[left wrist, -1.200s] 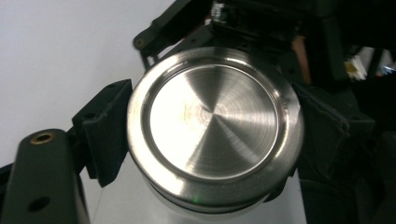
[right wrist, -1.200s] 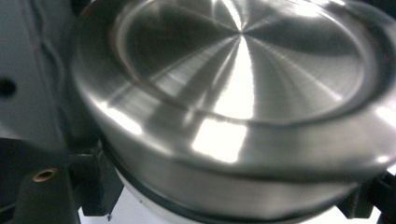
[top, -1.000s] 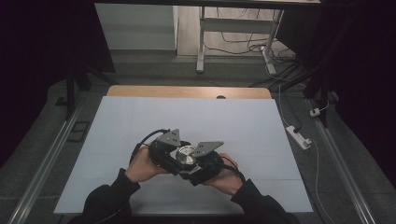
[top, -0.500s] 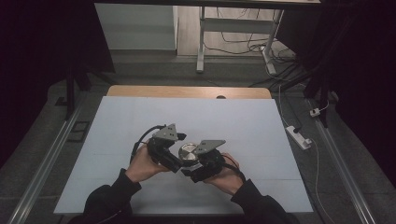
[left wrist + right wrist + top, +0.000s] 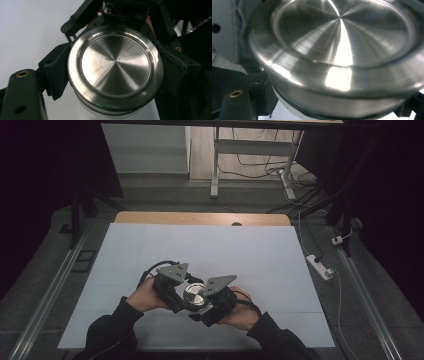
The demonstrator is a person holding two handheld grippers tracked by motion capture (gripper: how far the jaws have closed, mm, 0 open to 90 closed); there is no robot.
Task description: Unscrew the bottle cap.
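Steel lid between two claws, above the white desk

The right claw pinches the lid's rim; the left claw is beside it; its state I cannot tell.

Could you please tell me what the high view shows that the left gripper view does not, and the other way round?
High view: the whole table, both hands meeting near its front edge, and a power strip on the floor beside it.
Left gripper view: fine brushed rings on the lid, a white body under it, and the right claw with its pads against the lid's sides.
Both: the round steel lid between the two claws, over the white tabletop.
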